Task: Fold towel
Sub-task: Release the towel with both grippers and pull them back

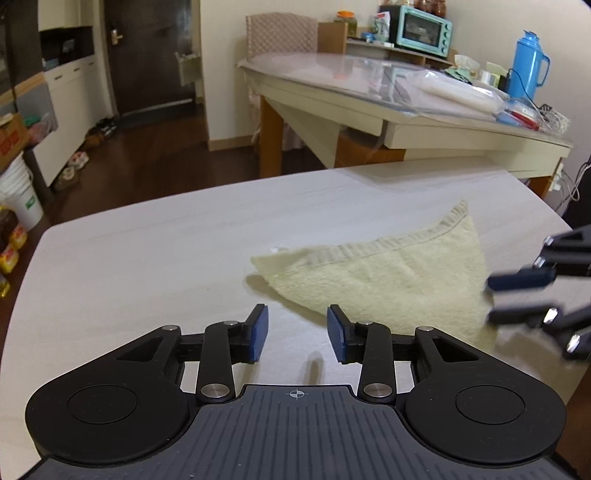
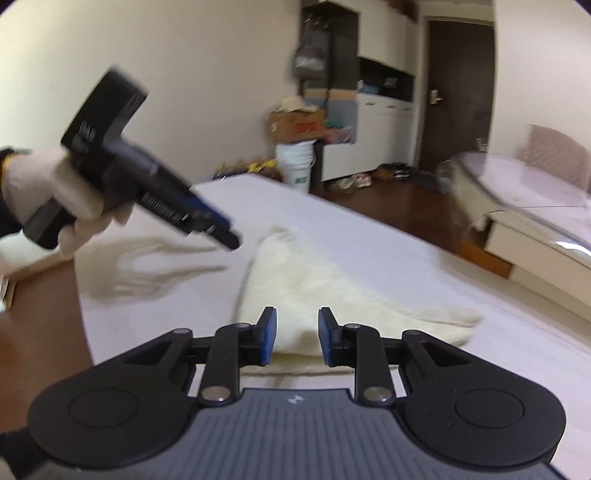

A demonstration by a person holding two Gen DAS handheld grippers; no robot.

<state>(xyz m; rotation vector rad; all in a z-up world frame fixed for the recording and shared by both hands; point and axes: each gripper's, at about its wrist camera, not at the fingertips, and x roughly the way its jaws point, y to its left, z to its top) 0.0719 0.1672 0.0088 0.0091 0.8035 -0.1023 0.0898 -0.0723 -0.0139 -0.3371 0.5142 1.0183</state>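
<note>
nearby, blue thermos (image 1: 529, 63) on cluttered side table (image 1: 443, 136)

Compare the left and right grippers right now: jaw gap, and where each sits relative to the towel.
Gap: the left gripper stands a little wider than the right gripper; both are open and hold nothing.
Place: between the left's fingers only bare table shows, with the towel ahead and to its right; the right hangs over the towel's near edge.
Shared: black frames, blue pads.

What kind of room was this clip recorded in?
Most likely a lived-in home dining or living area: a toaster oven on a shelf, shoes by the door, a cluttered dining table.
</note>
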